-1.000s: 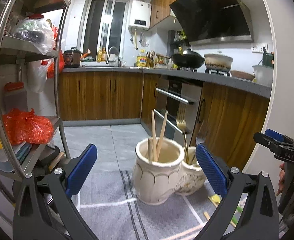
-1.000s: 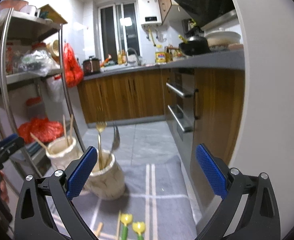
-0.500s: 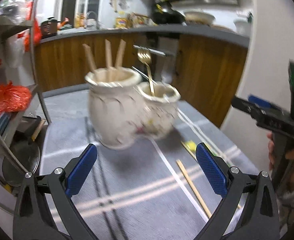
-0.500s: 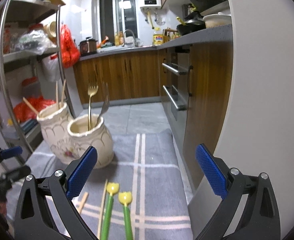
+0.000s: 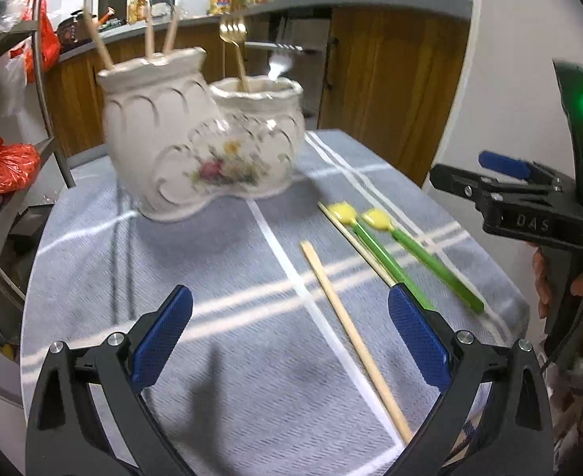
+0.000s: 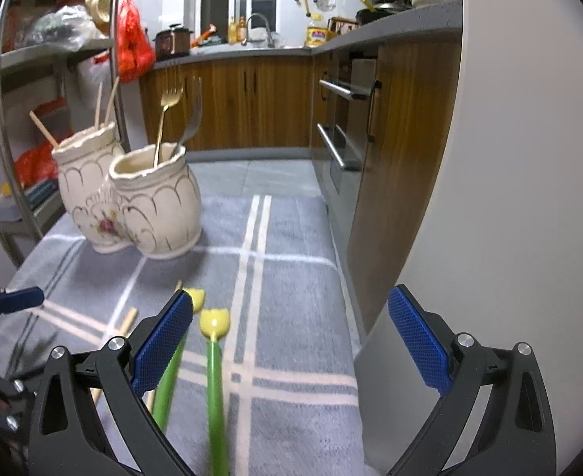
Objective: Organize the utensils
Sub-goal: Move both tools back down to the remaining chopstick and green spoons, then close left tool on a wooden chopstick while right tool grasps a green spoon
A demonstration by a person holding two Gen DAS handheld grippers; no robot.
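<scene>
Both the left gripper and right gripper hover spread wide and empty; loose chopsticks and green spoons lie just before the twin-pot holder, risking a knocked holder.

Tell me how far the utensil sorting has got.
Partly done. Three chopsticks stand in the taller pot; a gold fork and a silver utensil stand in the shorter pot. Nothing is in hand: the left gripper and right gripper are both open. Left on the cloth: two plain chopsticks and two green sticks with yellow tips.
</scene>
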